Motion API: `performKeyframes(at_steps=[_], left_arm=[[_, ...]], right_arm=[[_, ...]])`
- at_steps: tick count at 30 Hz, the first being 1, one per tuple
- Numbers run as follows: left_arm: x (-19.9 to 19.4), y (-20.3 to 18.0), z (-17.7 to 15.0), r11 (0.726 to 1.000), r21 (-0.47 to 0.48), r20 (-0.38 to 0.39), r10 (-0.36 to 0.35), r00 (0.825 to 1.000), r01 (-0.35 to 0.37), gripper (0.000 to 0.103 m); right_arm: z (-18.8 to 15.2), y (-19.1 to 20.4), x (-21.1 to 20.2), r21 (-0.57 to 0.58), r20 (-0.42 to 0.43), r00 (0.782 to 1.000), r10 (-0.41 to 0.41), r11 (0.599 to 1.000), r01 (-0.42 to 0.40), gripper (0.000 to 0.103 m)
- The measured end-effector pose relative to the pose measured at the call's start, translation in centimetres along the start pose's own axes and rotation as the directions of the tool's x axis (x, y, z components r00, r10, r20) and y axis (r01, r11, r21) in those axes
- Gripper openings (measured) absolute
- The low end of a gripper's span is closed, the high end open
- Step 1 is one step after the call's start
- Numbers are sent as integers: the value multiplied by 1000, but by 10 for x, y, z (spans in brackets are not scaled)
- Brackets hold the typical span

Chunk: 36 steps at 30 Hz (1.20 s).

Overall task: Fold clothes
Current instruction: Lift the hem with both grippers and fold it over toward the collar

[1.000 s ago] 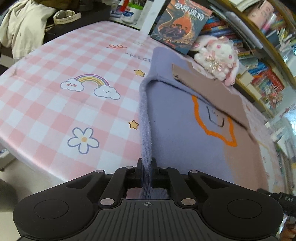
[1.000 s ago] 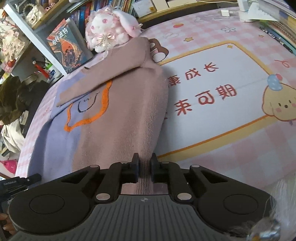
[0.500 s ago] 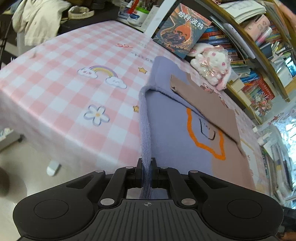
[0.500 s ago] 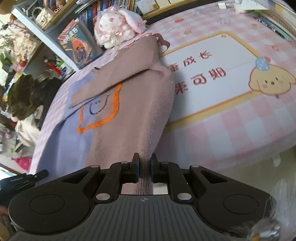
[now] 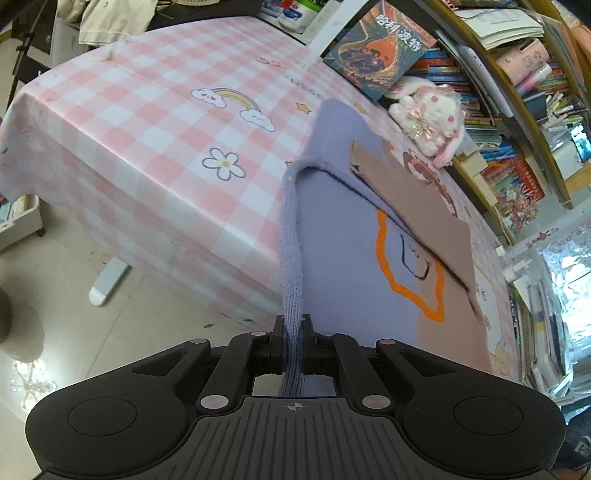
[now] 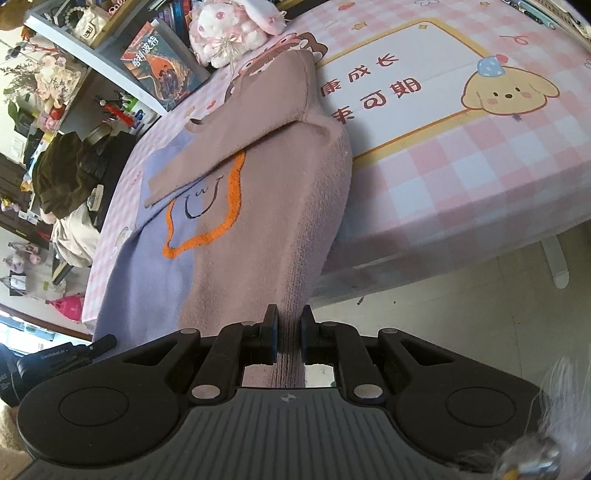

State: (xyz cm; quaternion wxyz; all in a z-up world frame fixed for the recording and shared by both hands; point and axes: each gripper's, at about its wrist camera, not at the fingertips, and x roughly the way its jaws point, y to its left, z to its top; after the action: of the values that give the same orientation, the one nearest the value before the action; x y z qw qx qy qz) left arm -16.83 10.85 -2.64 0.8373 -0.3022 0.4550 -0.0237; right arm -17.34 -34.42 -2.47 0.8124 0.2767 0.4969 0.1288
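Left wrist view: the left hand-held gripper (image 5: 294, 341) has its jaws pressed together on the ribbed purple hem of the sweater (image 5: 343, 258), pinching the knit between the fingers (image 5: 277, 343). From the pinch, the edge stretches taut up and away to a folded corner on the surface (image 5: 155, 122), which wears a pink checked cloth with a rainbow (image 5: 232, 99) and a flower (image 5: 223, 164). The sweater is purple on this side and mauve on the far side, with an orange outline (image 5: 410, 280) on its front. A mauve sleeve (image 5: 413, 206) lies folded across the chest. The near part of the sweater hangs past the surface edge, above the floor (image 5: 74, 302). A plush rabbit (image 5: 428, 110) sits beyond the sweater, beside a book (image 5: 380, 48) propped against the shelves (image 5: 517, 92).

Right wrist view: the right hand-held gripper (image 6: 289, 341) is closed on the mauve hem of the sweater (image 6: 266, 229), fabric nipped between its fingers (image 6: 306, 339). The mauve side runs taut from the pinch to the surface (image 6: 461, 177), whose cloth here shows a puppy (image 6: 509, 96) and a framed panel of characters. The folded sleeve (image 6: 251, 129) crosses the orange outline (image 6: 229, 206). The plush rabbit (image 6: 229, 33) sits at the far end. The left hand-held gripper (image 6: 62, 356) shows at the lower left, its jaws hidden.
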Motion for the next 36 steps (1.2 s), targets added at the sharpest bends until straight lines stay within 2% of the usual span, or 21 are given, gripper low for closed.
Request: performKeyframes(at_steps=[10,14,16,19,23,26,28,30,36], left_arm=[[-5,1,-5,1000,-3,-6,-3,1000,3,4],[-10,9,-4,993,-101,8,-62,998,62,4],[-14,13,0,971,-193,50,-133,990,141,4],[-18,10,15,938,-248,116,-220,969,242,4],[-19,4,40,887,-280,222,-313,923,368,4],[-11,0,57,848,-310,291,-346,892,430,4],[-4,-3,68,844,-308,301,-352,886,440,4],[4,-6,80,839,-308,310,-358,881,449,4],[36,-17,119,840,-298,302,-368,879,454,4]], right_arm=[[-2,-3,-4,0,-23,1000,12,1000,-12,10],[0,-4,-9,4,-20,999,32,999,-32,10],[4,-6,-14,27,2,997,72,997,-72,10],[13,-7,-24,69,54,989,140,987,-144,10],[40,-3,-37,111,155,964,215,966,-234,10],[63,-2,-38,166,247,937,248,941,-294,10],[77,-3,-36,224,310,915,259,915,-335,10],[90,-1,-31,257,345,902,260,898,-357,10],[132,14,-13,255,361,903,233,907,-336,10]])
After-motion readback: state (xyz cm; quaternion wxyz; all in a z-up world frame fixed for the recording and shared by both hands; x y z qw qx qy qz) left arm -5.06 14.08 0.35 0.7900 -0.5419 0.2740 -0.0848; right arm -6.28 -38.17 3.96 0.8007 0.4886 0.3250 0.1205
